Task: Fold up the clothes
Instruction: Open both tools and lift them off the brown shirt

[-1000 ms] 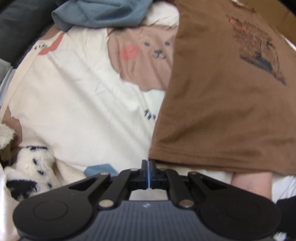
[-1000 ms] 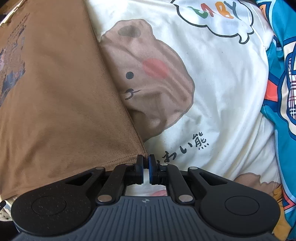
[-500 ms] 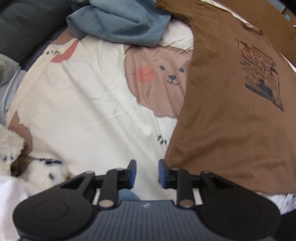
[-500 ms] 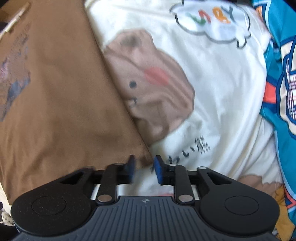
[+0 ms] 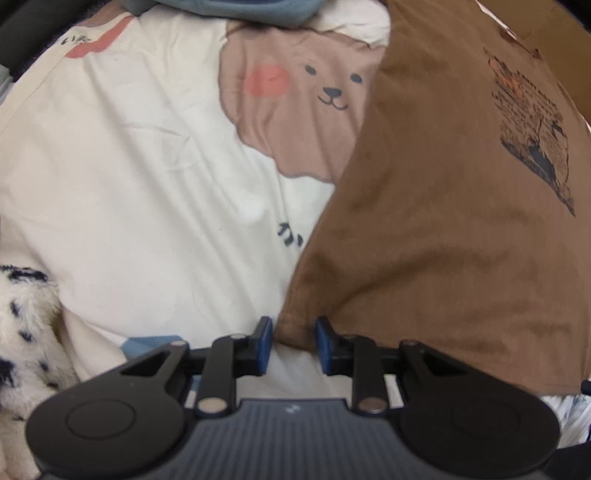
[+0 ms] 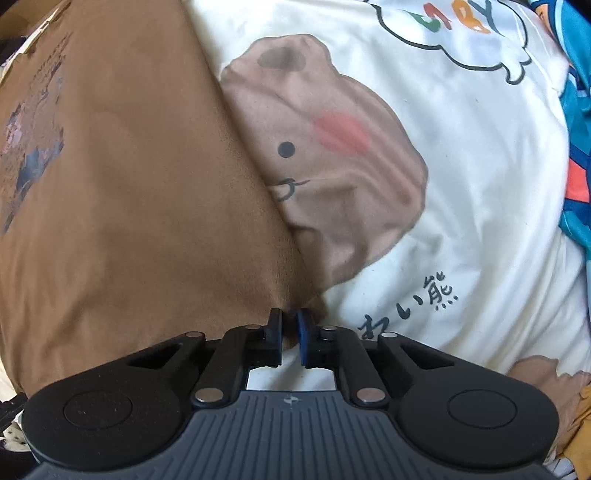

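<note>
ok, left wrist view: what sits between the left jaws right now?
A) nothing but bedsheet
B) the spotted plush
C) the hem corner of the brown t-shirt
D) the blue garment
C: in the left wrist view the left gripper has its jaws apart with the lower corner of the brown t-shirt bunched in the gap, not yet pinched; the blue garment lies far off at the top.

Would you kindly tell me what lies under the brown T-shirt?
The brown T-shirt lies on a cream bedsheet printed with bears; it overlaps one bear print at the face's edge. Whatever lies beneath the rest of the shirt is hidden.
</note>
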The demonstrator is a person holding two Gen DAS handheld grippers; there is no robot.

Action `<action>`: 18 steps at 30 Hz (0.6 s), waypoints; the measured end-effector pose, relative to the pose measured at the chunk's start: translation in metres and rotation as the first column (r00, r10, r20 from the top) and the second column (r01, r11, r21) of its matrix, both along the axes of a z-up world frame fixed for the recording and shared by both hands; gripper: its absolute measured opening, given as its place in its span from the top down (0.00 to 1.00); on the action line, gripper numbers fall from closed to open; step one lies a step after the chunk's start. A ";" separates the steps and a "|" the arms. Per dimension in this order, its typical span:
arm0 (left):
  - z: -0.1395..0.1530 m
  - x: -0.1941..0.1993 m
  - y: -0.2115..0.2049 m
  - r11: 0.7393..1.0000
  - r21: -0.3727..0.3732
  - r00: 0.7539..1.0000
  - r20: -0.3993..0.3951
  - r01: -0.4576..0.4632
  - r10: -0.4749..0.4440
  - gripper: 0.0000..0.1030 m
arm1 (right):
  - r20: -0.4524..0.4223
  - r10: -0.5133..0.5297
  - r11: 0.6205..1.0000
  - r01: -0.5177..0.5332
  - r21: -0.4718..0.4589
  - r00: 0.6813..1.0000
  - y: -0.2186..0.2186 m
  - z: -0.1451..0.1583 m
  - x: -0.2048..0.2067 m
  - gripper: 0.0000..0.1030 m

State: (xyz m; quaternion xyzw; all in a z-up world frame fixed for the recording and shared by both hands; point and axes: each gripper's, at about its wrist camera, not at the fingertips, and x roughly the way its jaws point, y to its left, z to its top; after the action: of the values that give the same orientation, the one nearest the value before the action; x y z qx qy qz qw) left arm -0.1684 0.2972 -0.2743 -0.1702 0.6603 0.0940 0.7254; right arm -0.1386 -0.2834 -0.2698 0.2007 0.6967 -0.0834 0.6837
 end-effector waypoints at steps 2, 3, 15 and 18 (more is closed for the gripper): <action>0.000 -0.002 0.000 1.000 -0.011 1.000 0.001 -0.003 0.003 0.92 | -0.002 0.007 1.000 -0.007 -0.009 1.000 -0.001 0.004 0.001 0.99; 0.002 -0.003 0.000 1.000 -0.010 1.000 0.004 0.004 -0.004 0.92 | -0.004 0.009 1.000 -0.009 -0.013 1.000 -0.003 0.006 0.002 0.99; 0.015 -0.031 0.017 0.999 0.034 0.999 -0.018 0.040 -0.039 1.00 | -0.074 0.023 0.991 -0.033 -0.129 0.997 -0.014 0.011 -0.006 1.00; 0.016 -0.039 0.023 1.000 0.007 1.000 -0.004 -0.008 0.008 1.00 | -0.081 -0.023 0.992 0.013 -0.125 0.996 -0.025 0.012 -0.012 1.00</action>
State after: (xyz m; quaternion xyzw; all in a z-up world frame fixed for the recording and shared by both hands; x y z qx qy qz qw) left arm -0.2074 0.3200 -0.2583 -0.1699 0.6606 0.0996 0.7244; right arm -0.1501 -0.3083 -0.2577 0.1602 0.7160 -0.1410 0.6647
